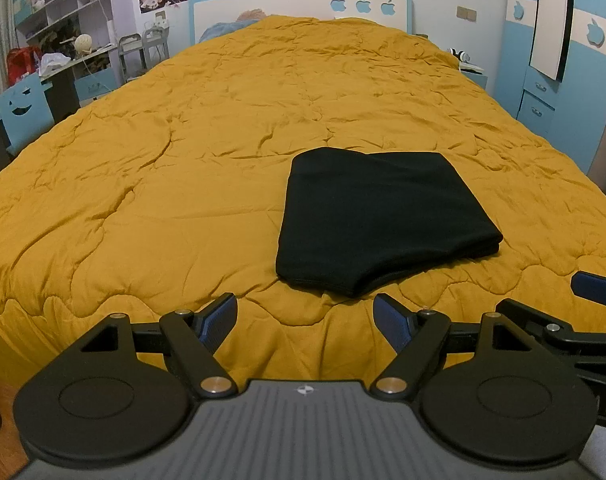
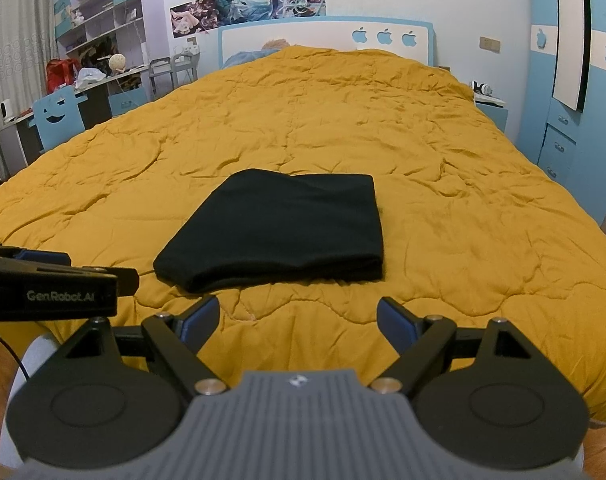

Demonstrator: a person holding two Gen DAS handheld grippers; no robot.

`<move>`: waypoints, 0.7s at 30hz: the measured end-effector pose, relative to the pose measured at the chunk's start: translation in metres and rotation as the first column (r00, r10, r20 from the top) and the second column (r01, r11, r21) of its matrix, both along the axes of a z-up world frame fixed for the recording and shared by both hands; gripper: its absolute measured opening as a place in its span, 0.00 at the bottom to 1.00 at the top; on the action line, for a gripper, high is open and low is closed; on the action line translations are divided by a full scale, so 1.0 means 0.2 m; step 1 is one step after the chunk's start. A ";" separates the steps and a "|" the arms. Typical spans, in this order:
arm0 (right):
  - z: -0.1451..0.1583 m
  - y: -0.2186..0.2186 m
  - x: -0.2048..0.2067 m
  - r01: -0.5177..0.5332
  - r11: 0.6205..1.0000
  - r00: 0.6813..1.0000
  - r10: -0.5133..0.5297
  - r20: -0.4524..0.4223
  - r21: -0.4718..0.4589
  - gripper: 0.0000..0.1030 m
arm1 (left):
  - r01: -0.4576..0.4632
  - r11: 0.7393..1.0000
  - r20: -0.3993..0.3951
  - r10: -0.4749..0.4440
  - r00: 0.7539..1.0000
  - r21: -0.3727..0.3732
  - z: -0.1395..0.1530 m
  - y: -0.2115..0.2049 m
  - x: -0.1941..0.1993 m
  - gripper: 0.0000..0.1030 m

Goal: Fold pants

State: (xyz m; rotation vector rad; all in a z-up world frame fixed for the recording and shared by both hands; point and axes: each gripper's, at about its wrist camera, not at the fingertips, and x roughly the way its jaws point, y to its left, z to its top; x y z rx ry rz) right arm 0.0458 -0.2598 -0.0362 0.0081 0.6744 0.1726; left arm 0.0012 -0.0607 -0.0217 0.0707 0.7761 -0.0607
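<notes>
Judging from its look, the pants [image 1: 379,220] are soft and light, a thick knit cloth that bends easily and will sag if it is lifted by one point only. They are not fragile and not slippery, but the layers may slide apart. A good place to take hold, I think, is the near edge, where the layers meet in a rounded fold, with one gripper at each near corner so the stack keeps its shape.

The pants are black and lie as a compact, almost square packet of several layers, with smooth top and no loose leg visible. The folding seems almost or fully finished. They rest on the yellow quilt [image 1: 143,184] of the bed, near its foot end, a little in front of both grippers.

The left gripper [image 1: 305,322] is spread wide and holds nothing. The right gripper [image 2: 297,322] is also spread wide and empty, apart from the cloth.
</notes>
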 end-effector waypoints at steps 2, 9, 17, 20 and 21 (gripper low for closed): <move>0.00 0.00 0.00 0.000 1.000 1.000 0.000 0.001 0.000 0.80 | -0.001 1.000 0.000 0.001 1.000 0.000 0.00 0.00 0.00 0.88; 0.00 0.00 0.00 0.001 1.000 1.000 -0.001 -0.001 0.001 0.80 | 0.002 1.000 0.000 -0.002 1.000 0.003 0.00 -0.01 0.00 0.88; 0.00 0.00 0.00 -0.001 1.000 1.000 0.001 0.002 0.001 0.80 | 0.006 1.000 0.022 -0.007 1.000 0.006 0.01 -0.03 -0.02 0.88; 0.00 0.01 0.00 0.001 1.000 1.000 -0.001 0.003 0.000 0.80 | 0.011 1.000 0.023 -0.011 1.000 0.003 0.01 -0.03 -0.02 0.88; 0.00 0.00 0.00 0.002 1.000 1.000 -0.002 0.003 0.000 0.80 | 0.011 1.000 0.023 -0.011 1.000 0.003 0.01 -0.03 -0.02 0.88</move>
